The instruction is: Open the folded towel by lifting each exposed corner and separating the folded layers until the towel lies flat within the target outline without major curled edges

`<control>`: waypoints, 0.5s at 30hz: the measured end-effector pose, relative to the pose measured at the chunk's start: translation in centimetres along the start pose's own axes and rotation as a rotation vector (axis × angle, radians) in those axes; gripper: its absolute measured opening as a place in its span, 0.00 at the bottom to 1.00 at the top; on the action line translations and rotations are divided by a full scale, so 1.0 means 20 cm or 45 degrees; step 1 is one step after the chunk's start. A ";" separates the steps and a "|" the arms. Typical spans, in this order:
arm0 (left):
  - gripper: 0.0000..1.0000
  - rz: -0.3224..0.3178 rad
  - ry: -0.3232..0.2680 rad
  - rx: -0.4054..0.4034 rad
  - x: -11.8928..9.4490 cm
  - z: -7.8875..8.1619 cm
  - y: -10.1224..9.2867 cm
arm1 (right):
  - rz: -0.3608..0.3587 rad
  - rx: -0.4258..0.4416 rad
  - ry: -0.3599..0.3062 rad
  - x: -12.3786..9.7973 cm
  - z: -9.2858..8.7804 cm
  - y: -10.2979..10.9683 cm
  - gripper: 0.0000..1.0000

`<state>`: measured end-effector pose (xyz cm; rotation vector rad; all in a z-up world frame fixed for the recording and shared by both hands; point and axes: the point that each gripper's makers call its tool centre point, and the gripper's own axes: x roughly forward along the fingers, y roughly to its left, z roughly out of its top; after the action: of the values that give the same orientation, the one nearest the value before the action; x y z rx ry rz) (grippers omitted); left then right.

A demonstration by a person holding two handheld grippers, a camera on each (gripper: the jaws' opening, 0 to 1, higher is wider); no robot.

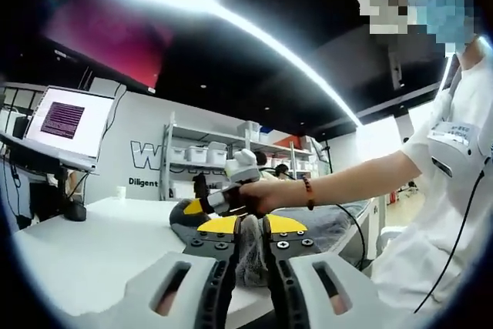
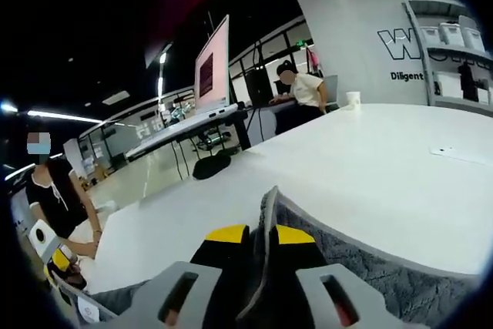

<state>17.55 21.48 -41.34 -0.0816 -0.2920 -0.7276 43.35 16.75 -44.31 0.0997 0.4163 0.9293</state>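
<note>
The grey towel (image 1: 327, 221) lies bunched on the white table (image 1: 100, 244). In the left gripper view a fold of it stands pinched between my left gripper's (image 1: 252, 230) yellow-tipped jaws, which are shut on it. Just beyond, a person's hand (image 1: 258, 194) holds my right gripper (image 1: 199, 206) low over the towel's far side. In the right gripper view a raised edge of the towel (image 2: 385, 271) runs up between my right gripper's (image 2: 263, 235) jaws, which are shut on it, and the cloth stretches off to the lower right.
The white table (image 2: 370, 159) reaches far back, with a paper cup (image 2: 353, 99) and a raised laptop (image 2: 212, 67) near its edge. A person (image 2: 304, 86) sits beyond it, another (image 2: 54, 190) at the left. Shelves with bins (image 1: 223, 152) stand behind.
</note>
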 end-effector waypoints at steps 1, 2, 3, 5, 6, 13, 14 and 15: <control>0.10 0.005 -0.002 -0.001 0.00 0.00 0.00 | 0.002 0.000 -0.001 0.00 0.00 0.00 0.06; 0.10 0.008 -0.005 -0.004 0.00 0.00 0.01 | 0.002 0.000 0.001 0.00 0.00 0.00 0.06; 0.10 0.003 -0.006 -0.001 0.00 0.00 0.00 | -0.008 -0.001 -0.003 0.00 -0.01 0.00 0.06; 0.10 0.001 -0.007 -0.004 0.01 0.01 0.00 | -0.005 0.005 -0.001 -0.01 -0.01 0.00 0.06; 0.10 -0.002 -0.005 0.004 0.02 0.01 -0.01 | -0.005 0.004 -0.005 -0.01 -0.01 0.01 0.06; 0.10 -0.055 -0.028 -0.003 0.08 0.05 -0.06 | -0.025 -0.011 -0.031 -0.04 0.05 0.01 0.04; 0.10 -0.063 -0.014 0.010 0.09 0.04 -0.07 | -0.031 -0.017 -0.033 -0.05 0.05 0.00 0.04; 0.11 -0.068 -0.008 0.019 0.09 0.04 -0.07 | -0.035 -0.024 -0.030 -0.06 0.06 0.00 0.04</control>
<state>17.66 19.40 -40.17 -0.0621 -0.3064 -0.7778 43.16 15.97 -42.95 0.0873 0.3857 0.9042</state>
